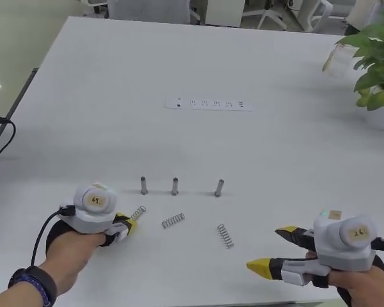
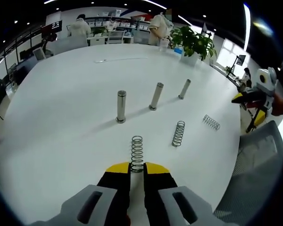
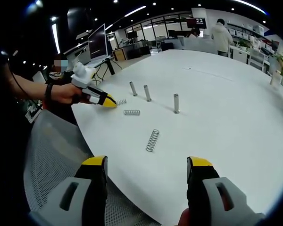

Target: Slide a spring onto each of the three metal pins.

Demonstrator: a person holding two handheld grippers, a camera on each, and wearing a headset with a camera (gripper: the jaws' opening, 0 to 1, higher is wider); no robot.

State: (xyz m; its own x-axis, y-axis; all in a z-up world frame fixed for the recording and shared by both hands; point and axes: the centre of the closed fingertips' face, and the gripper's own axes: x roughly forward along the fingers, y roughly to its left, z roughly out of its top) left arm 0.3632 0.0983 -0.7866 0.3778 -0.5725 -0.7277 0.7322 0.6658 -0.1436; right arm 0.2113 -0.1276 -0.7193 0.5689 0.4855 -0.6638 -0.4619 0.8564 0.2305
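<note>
Left gripper (image 1: 129, 224), lower left in the head view, has its fingers pinched shut on the near end of a spring (image 2: 137, 153). Most of the coil pokes out free toward the pins (image 1: 175, 186), which makes sense, since the open end has to drop over one. All three pins stand upright in a row mid-frame, bare. A second spring (image 1: 173, 220) and third spring (image 1: 225, 235) lie flat on the surface (image 1: 243, 147) just below them. Right gripper (image 1: 265, 248), lower right, has its fingers spread wide and holds nothing, probably waiting its turn.
</note>
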